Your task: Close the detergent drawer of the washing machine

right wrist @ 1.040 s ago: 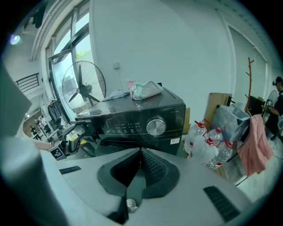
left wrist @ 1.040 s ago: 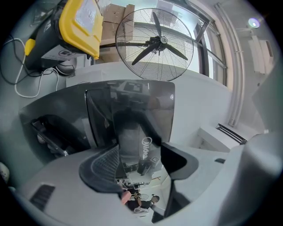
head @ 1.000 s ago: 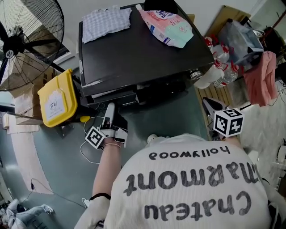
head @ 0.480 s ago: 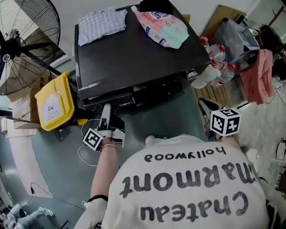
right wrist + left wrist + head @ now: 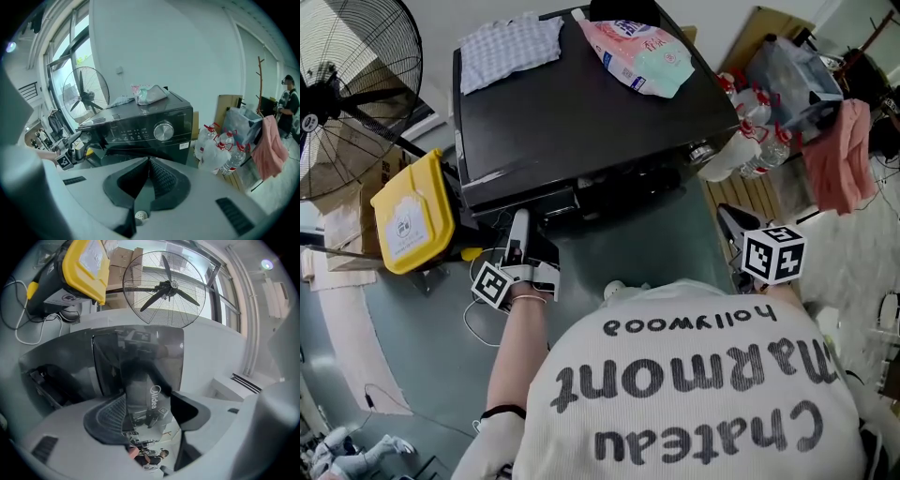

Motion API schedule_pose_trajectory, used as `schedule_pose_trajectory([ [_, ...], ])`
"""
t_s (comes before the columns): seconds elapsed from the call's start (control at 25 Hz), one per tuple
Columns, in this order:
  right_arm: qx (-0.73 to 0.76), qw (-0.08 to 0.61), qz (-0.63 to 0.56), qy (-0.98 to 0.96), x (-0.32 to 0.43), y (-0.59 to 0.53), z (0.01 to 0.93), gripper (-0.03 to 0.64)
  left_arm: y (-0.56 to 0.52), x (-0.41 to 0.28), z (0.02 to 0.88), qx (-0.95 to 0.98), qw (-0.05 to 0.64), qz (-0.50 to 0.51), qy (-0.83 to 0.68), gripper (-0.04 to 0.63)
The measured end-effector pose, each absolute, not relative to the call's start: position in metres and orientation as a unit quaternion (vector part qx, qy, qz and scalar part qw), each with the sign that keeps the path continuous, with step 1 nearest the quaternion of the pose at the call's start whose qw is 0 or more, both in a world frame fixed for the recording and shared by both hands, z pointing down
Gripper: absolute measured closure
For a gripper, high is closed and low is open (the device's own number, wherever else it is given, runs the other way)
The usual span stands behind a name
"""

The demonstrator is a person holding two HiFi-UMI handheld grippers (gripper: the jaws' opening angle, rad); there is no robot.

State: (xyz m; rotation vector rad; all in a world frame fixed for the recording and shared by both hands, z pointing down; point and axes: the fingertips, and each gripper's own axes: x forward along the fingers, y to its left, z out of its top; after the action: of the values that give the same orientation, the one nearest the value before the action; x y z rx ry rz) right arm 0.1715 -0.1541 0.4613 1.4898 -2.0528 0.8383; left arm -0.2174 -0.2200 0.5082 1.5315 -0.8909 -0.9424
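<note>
OK: left gripper at drawer front, jaws apart

The left gripper (image 5: pixel 148 393) faced the glossy black, flat-fronted detergent drawer (image 5: pixel 140 364). Its dark ribbed jaws were spread w/ nothing pinched btwn them. The drawer's mirror-like panel, w/ a white logo, filled the gap just ahead of the tips. Contact btwn tips and panel couldn't be judged.

The drawer sat at the left end of the front of the boxy black washing machine (image 5: pixel 581 112), just under the lid. Whether it was flush w/ the front wasn't clear.

The right gripper (image 5: pixel 149 160) hung well apart, off the machine's right side, jaws clenched tip to tip on nothing.

On the machine's lid lay a grey checked cloth (image 5: pixel 508 45) and a pink-and-green soft detergent pouch (image 5: pixel 642 58).

Left of the machine stood a yellow plastic lidded box (image 5: pixel 417 211) and a big black wire-cage fan (image 5: pixel 347 84). Right of it were clear plastic water bottles w/ red caps (image 5: pixel 766 150) and a pink cloth (image 5: pixel 842 155).
</note>
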Motion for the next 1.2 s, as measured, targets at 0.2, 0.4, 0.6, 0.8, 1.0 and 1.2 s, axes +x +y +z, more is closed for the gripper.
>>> schedule_pose_trajectory([
  [0.2, 0.543, 0.233, 0.307, -0.746, 0.173, -0.151, 0.461, 0.586, -0.22, -0.217, 0.508, 0.643, 0.539, -0.395, -0.374, 0.305],
  [0.4, 0.543, 0.237, 0.31, -0.743, 0.175, -0.147, 0.464, 0.586, -0.221, -0.217, 0.507, 0.642, 0.538, -0.398, -0.375, 0.304],
  [0.6, 0.537, 0.24, 0.311, -0.747, 0.17, -0.148, 0.466, 0.586, -0.223, -0.219, 0.509, 0.639, 0.534, -0.399, -0.384, 0.301],
  [0.8, 0.527, 0.243, 0.312, -0.752, 0.165, -0.15, 0.469, 0.586, -0.225, -0.22, 0.509, 0.637, 0.528, -0.394, -0.401, 0.299],
  [1.0, 0.519, 0.239, 0.311, -0.76, 0.162, -0.15, 0.469, 0.586, -0.22, -0.222, 0.511, 0.617, 0.527, -0.386, -0.439, 0.299],
  [1.2, 0.514, 0.225, 0.307, -0.769, 0.165, -0.154, 0.469, 0.586, -0.218, -0.224, 0.512, 0.584, 0.537, -0.381, -0.474, 0.303],
])
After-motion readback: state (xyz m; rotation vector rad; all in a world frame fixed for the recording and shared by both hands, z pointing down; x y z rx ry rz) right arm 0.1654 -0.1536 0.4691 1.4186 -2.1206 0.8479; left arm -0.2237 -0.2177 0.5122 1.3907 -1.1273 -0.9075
